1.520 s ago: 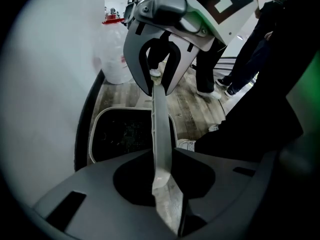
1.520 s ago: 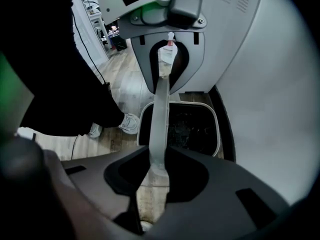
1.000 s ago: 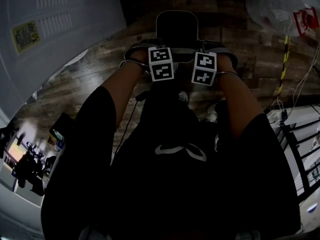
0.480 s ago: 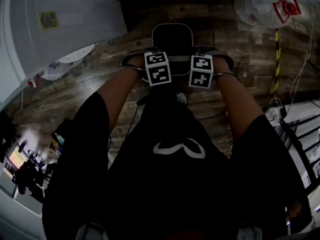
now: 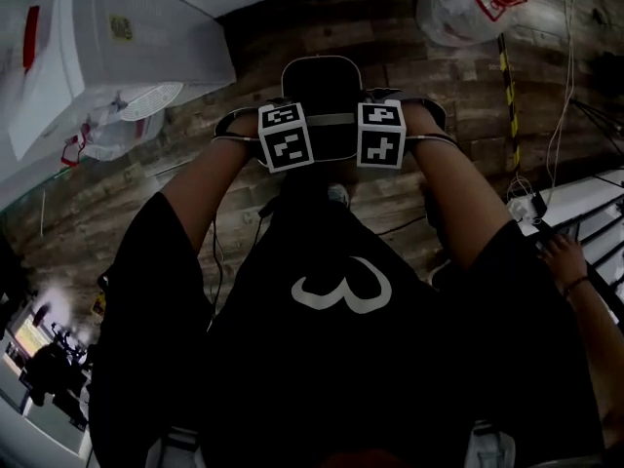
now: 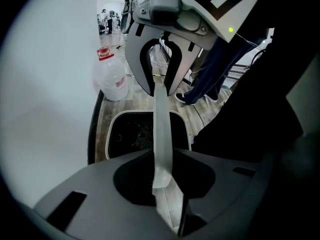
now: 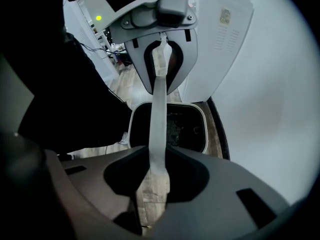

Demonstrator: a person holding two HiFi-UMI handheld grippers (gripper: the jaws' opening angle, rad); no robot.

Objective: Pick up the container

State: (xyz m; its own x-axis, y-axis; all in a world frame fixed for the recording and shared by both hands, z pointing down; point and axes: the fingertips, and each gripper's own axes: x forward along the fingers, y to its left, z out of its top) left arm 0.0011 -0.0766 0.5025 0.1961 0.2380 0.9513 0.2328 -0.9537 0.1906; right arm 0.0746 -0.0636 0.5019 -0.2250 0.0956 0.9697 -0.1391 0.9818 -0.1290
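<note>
- Firmly pinched, the left gripper (image 6: 161, 189) has its jaws closed on one end of a thin grey strap (image 6: 162, 129).
- The right gripper (image 7: 152, 179) has its jaws closed on the other end of the strap, so the two grippers face each other.
- The container (image 6: 127, 134), dark with a pale rounded rim, hangs under the strap between the grippers.
- Below it lies a wooden plank floor (image 5: 458, 76), whose far edge meets a dark skirting.
- A white cabinet (image 5: 127, 47) stands at the floor's left edge.
- A clear jug with a red cap (image 6: 111, 76) sits near the far right corner, and black-and-yellow tape (image 5: 507, 96) runs down from it.
- Both forearms reach forward side by side, the wrists are level, and the marker cubes are nearly touching. Both grippers point steeply down.
- Compared with a second ago, both grips are unchanged and the container is in the same place between them.
- The floor now looks further off, more of the cabinet's top shows, and the jug has slid towards the middle.
- Another person's hand (image 5: 564, 261) has appeared at the right edge.
</note>
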